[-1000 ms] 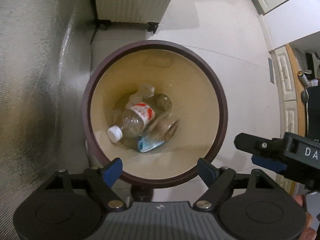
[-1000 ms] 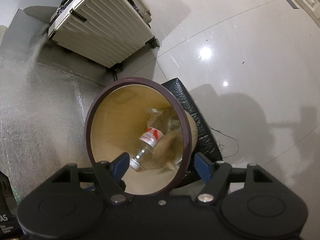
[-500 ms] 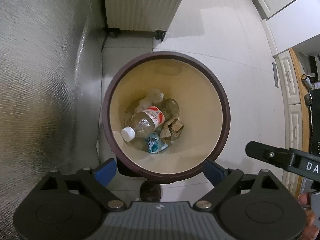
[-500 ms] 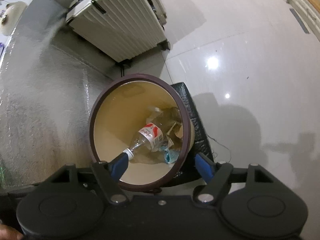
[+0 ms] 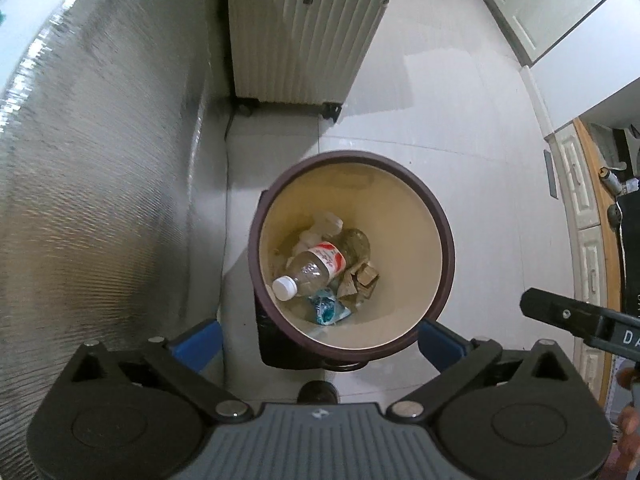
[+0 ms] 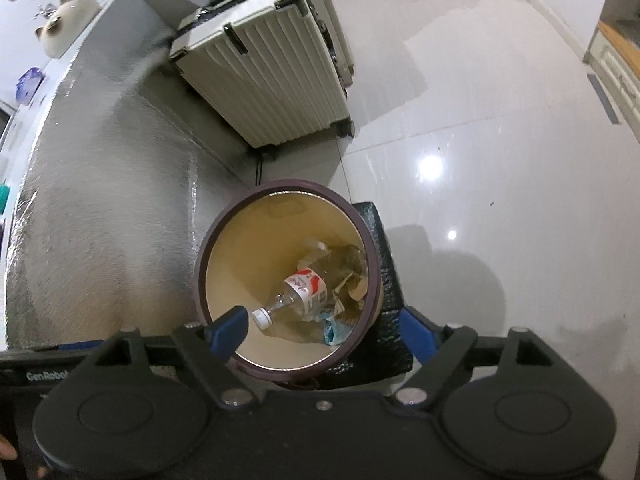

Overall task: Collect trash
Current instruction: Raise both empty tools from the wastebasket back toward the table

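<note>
A round trash bin (image 5: pixel 444 240) with a brown rim and cream inside stands on the floor below both grippers; it also shows in the right wrist view (image 6: pixel 212 252). Inside lie a clear plastic bottle (image 5: pixel 316 266) with a red-white label and white cap, a blue wrapper (image 5: pixel 328 310), crumpled brown paper (image 5: pixel 360 280) and white scraps. The bottle (image 6: pixel 300 292) shows in the right wrist view too. My left gripper (image 5: pixel 320 340) is open and empty, high above the bin. My right gripper (image 6: pixel 326 330) is open and empty above the bin; its finger (image 5: pixel 560 314) shows in the left view.
A cream ribbed suitcase (image 5: pixel 304 32) stands on wheels behind the bin, also in the right view (image 6: pixel 264 76). A silver textured appliance wall (image 5: pixel 92 184) rises at the left. White cabinets (image 5: pixel 580 200) line the right. A black object (image 6: pixel 384 264) sits beside the bin on glossy tiles.
Both grippers have risen away from the bin, which looks smaller and lower in both views. The trash inside has not moved. Both stay open and empty.
</note>
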{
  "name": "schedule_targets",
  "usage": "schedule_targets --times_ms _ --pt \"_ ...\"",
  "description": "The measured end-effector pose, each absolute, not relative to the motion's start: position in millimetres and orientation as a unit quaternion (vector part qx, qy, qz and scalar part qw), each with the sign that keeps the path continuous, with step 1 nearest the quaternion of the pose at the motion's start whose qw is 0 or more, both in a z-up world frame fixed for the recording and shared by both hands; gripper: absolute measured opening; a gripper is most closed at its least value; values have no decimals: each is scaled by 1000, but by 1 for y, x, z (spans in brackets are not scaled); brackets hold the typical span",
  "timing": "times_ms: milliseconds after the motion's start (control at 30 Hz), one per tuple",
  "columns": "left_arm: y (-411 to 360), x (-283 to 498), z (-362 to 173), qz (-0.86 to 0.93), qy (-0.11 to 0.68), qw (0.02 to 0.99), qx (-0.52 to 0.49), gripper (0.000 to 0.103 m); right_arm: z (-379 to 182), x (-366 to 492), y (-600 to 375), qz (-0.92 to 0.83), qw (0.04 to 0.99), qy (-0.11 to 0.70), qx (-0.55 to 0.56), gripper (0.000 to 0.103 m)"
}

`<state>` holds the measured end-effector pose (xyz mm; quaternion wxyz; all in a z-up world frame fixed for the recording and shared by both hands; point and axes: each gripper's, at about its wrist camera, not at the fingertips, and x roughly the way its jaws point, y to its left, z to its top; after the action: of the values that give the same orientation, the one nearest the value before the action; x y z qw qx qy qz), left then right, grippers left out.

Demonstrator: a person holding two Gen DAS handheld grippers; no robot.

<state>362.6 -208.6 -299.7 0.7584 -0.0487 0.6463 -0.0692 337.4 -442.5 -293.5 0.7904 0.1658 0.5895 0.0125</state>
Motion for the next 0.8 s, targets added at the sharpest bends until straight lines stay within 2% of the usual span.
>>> schedule_targets --times_ms 433,800 --pt "-191 332 -247 -64 619 782 -29 103 -240 311 -429 36 824 559 82 103" --pt "-176 299 -216 -53 593 802 -47 103 -209 287 -418 37 839 541 49 103"
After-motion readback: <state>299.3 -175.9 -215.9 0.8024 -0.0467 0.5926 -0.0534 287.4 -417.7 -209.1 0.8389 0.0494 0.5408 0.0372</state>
